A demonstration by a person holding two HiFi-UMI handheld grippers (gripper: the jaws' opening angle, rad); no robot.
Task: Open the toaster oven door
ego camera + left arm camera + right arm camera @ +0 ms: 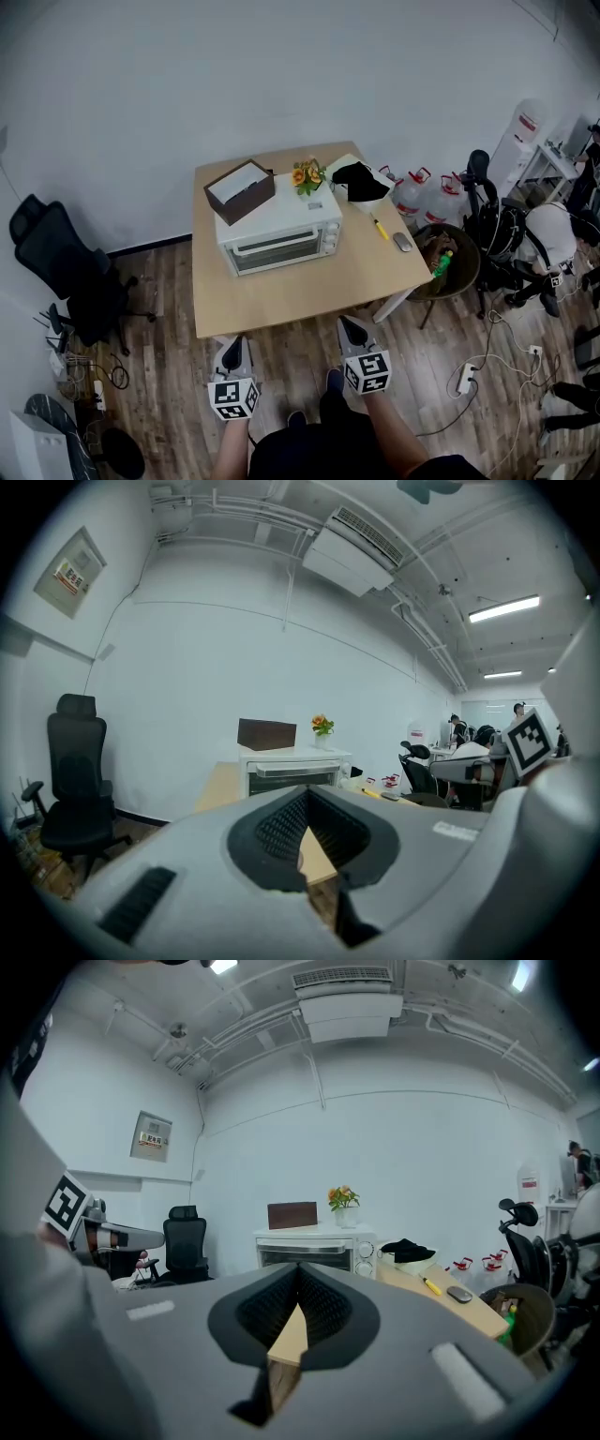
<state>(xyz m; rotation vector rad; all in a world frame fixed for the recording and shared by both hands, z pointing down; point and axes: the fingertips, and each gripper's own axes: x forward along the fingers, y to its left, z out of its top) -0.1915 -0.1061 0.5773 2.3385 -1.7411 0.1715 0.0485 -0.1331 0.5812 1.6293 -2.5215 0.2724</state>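
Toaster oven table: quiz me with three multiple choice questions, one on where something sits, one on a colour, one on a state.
1. Where is the brown box?
A. in a drawer
B. on top of the toaster oven
C. on a shelf

2. What colour is the toaster oven's casing?
A. red
B. black
C. white

3. How is the toaster oven door?
A. shut
B. hanging fully open
C. taken off altogether

Answers:
1 B: the box rests on the oven's roof, near the flowers.
2 C: the casing shows white in the head view and in both gripper views.
3 A: the glass front stands upright, flush with the casing.
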